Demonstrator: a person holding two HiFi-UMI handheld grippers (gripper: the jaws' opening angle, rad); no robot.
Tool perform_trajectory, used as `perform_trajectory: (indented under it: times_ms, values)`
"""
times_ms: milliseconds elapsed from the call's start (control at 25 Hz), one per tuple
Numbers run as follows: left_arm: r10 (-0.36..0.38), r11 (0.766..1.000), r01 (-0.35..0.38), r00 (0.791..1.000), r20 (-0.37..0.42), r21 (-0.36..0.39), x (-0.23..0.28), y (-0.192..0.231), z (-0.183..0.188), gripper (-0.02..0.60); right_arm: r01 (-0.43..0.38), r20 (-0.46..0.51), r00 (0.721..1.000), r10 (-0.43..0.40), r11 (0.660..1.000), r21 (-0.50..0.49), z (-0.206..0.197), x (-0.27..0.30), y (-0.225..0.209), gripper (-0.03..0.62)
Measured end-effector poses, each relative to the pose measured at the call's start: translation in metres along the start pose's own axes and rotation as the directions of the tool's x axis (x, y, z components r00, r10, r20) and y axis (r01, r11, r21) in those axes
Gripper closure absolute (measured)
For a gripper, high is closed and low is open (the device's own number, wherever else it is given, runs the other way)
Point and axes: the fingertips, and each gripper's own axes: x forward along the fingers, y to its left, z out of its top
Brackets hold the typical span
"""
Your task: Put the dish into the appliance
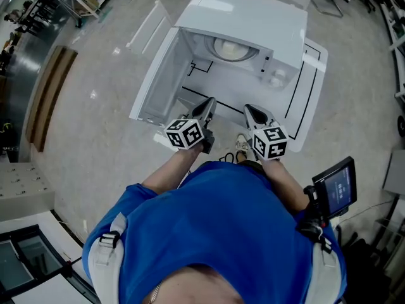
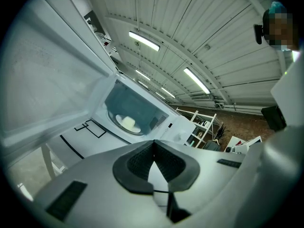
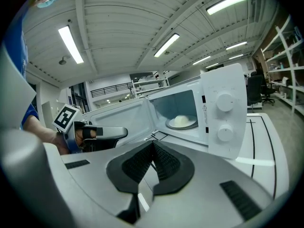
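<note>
A white microwave [image 1: 253, 18] stands on a white table [image 1: 310, 100] with its door [image 1: 155, 75] swung open to the left. Inside, a pale dish [image 1: 231, 49] with a whitish lump rests on the turntable; the same dish shows in the left gripper view [image 2: 128, 123] and the right gripper view [image 3: 182, 121]. My left gripper [image 1: 209, 101] [image 2: 153, 144] and right gripper [image 1: 249, 108] [image 3: 153, 145] hang side by side in front of the table's near edge, well short of the cavity. Both are shut with nothing between the pads.
Black outlines are marked on the table in front of and beside the microwave. A small screen [image 1: 335, 185] is mounted at my right hip. Wooden boards [image 1: 47, 97] lie on the floor at left. White shelving [image 2: 202, 127] stands beyond the microwave.
</note>
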Motion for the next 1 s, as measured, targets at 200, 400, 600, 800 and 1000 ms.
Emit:
perform_trajectory:
  times_ms: [200,400,600,800,1000]
  values:
    - [-0.006,1.000,0.006,1.000,-0.001,0.005,0.001,-0.001,-0.003,0.574,0.005,0.006,1.000,-0.005,1.000,0.002,-0.002,-0.001,-0.004,0.592]
    - [-0.018,1.000,0.018,1.000,-0.004,0.010,-0.014,-0.009,-0.001,0.574,0.009,0.006,1.000,-0.009,1.000,-0.009,0.000,-0.011,0.012,0.592]
    - [-0.029,0.999,0.030,0.999,-0.015,0.017,-0.017,-0.013,-0.002,0.574,0.008,-0.001,1.000,-0.008,1.000,-0.015,0.001,-0.012,0.015,0.592]
    - [-0.028,0.999,0.029,0.999,-0.023,0.024,-0.014,-0.011,0.000,0.574,-0.005,-0.005,1.000,0.005,1.000,-0.029,0.006,-0.007,0.015,0.592]
    - [-0.028,0.999,0.029,0.999,-0.027,0.031,0.006,-0.005,0.001,0.574,-0.009,-0.002,1.000,0.009,0.999,-0.040,0.010,0.005,-0.002,0.592]
